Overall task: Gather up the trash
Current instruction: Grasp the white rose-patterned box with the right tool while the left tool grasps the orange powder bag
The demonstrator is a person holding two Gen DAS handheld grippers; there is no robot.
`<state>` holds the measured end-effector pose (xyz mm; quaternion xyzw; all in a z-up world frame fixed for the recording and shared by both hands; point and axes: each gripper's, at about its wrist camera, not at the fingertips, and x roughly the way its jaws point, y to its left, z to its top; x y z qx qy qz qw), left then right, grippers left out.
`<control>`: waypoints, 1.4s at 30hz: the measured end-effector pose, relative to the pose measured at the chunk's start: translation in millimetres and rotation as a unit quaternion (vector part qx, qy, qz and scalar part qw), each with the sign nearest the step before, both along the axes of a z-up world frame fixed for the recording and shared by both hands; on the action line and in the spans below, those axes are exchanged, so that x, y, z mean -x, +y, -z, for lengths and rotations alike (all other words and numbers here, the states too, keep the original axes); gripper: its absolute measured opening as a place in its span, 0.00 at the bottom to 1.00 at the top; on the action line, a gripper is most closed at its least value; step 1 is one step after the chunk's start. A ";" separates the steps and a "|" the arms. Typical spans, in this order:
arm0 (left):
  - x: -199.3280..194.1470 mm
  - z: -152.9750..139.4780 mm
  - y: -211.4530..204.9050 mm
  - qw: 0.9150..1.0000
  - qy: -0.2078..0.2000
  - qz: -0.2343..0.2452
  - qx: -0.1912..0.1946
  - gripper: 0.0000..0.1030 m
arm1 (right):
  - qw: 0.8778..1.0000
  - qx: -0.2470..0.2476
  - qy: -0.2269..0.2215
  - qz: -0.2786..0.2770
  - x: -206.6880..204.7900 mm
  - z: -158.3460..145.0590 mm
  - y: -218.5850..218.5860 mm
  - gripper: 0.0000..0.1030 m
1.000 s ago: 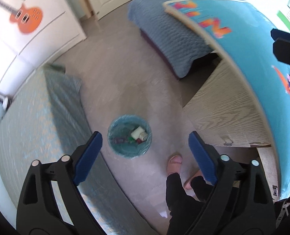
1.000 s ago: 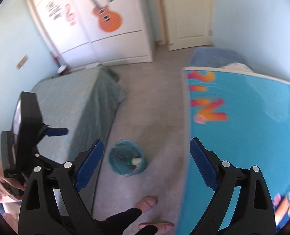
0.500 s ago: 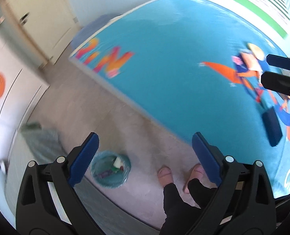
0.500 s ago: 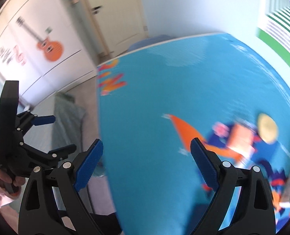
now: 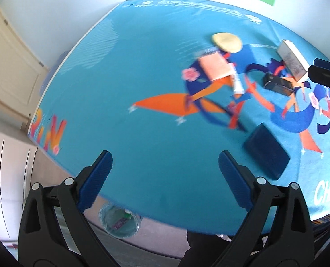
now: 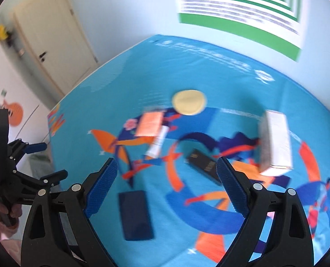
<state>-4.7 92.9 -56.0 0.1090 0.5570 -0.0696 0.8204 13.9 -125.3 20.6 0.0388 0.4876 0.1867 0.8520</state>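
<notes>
Both the left hand-held gripper [image 5: 163,166] and right hand-held gripper [image 6: 165,173] hang released, empty, above the blue patterned worktop [image 6: 220,71] carrying a black rectangular box [image 6: 204,166] and white carton [image 6: 276,142].

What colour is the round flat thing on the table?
Pale yellow; the round disc shows best in the right wrist view.

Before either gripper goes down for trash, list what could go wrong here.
1. The black box, white tube and orange packet lie close together; open fingers could nudge a neighbour.
2. The trash bin sits half under the table edge, so a drop might miss.
</notes>
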 end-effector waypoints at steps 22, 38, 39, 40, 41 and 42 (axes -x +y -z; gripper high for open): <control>-100.9 29.4 -94.2 0.999 0.039 0.038 0.000 0.91 | 0.993 0.049 0.028 0.101 -47.0 35.4 -118.6 0.87; -164.0 72.7 -96.8 0.996 0.087 -0.006 0.007 0.82 | 0.988 0.059 0.076 0.123 -103.3 86.3 -140.7 0.86; -166.4 74.6 -96.3 0.996 0.089 -0.008 0.011 0.84 | 0.987 0.056 0.079 0.124 -104.7 88.9 -141.6 0.86; -168.1 75.4 -95.1 0.995 0.092 -0.010 0.022 0.84 | 0.987 0.053 0.083 0.127 -105.8 91.5 -142.2 0.86; -169.9 76.2 -95.2 0.995 0.093 -0.013 0.029 0.84 | 0.986 0.050 0.087 0.130 -107.0 94.9 -142.8 0.85; -171.5 76.7 -95.1 0.995 0.094 -0.017 0.035 0.84 | 0.986 0.044 0.092 0.131 -108.0 98.3 -143.0 0.83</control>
